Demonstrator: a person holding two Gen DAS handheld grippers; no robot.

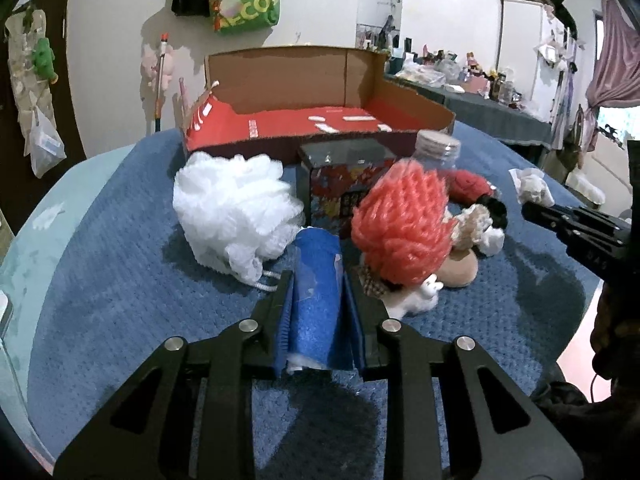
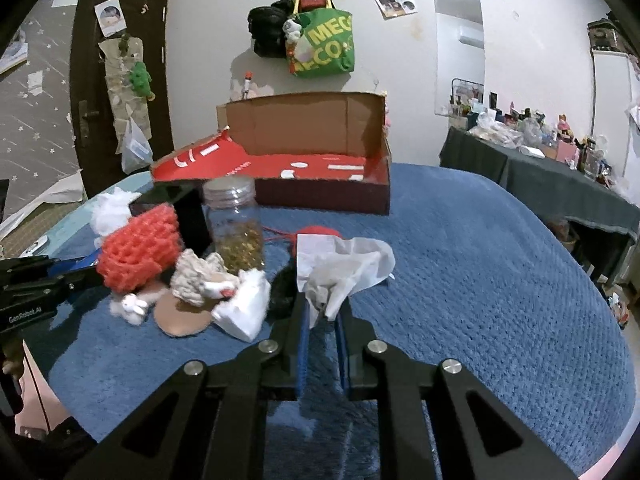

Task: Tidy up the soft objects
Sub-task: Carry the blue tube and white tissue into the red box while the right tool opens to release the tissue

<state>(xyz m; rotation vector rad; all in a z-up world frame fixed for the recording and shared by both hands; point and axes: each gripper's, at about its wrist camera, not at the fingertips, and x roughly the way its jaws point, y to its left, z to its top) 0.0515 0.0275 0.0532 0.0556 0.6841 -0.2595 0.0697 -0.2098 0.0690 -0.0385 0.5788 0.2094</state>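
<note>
1. Soft objects lie in a loose heap on the blue textured cover point(image 2: 500, 280), in front of the open red-lined cardboard box point(image 2: 320, 184). One of them, a blue rectangular sponge cloth point(image 1: 318, 280), is clenched in the left claw point(image 1: 318, 292); its long axis runs away from the claw toward the box.
2. Another, a crumpled white tissue-like sheet point(image 2: 344, 264), is pinched in the right claw point(image 2: 324, 312) and fans upward toward the box.
3. Nearer the box, a coral-pink knitted mesh ball point(image 1: 404, 224) hides most of a clear plastic jar with a cork-coloured lid point(image 1: 438, 148) and part of a dark printed carton point(image 1: 340, 184).
4. Left of the carton sits a white fluffy mesh bath pouf point(image 1: 236, 216).
5. Small cream, black and red plush pieces beside the pink ball are too tangled to tell apart.
6. The sponge cloth's near end is cut off by the claw's pads.
</note>
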